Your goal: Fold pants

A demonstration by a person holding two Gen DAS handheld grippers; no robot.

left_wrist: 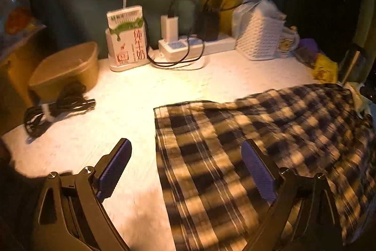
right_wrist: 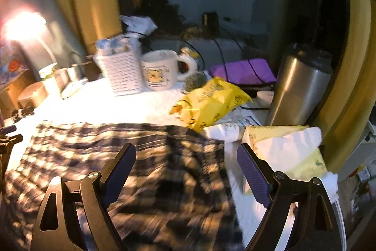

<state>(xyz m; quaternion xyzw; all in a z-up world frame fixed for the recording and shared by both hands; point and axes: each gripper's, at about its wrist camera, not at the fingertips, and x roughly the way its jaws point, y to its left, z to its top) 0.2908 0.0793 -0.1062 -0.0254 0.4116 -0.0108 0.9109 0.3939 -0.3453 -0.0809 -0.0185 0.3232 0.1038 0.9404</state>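
The plaid pants (left_wrist: pixel 246 145), checked in dark blue and cream, lie spread on the white table (left_wrist: pixel 122 109). My left gripper (left_wrist: pixel 185 149) hovers open over their left edge, its blue pads wide apart with nothing pressed between them. In the right wrist view the same pants (right_wrist: pixel 117 157) fill the lower left. There my right gripper (right_wrist: pixel 186 152) stands open above their right edge, one finger over the cloth, the other over the white surface beside it. The left gripper's tip (right_wrist: pixel 9 138) shows at the far left edge.
Along the back stand a milk carton (left_wrist: pixel 128 37), a power strip (left_wrist: pixel 195 44) with chargers, a white basket (left_wrist: pixel 257 37) and a mug (right_wrist: pixel 159 71). A brown box (left_wrist: pixel 68 67) and coiled cable (left_wrist: pixel 54 109) sit left. A yellow bag (right_wrist: pixel 209 102), steel tumbler (right_wrist: pixel 296 86) and tissue pack (right_wrist: pixel 289 149) crowd the right.
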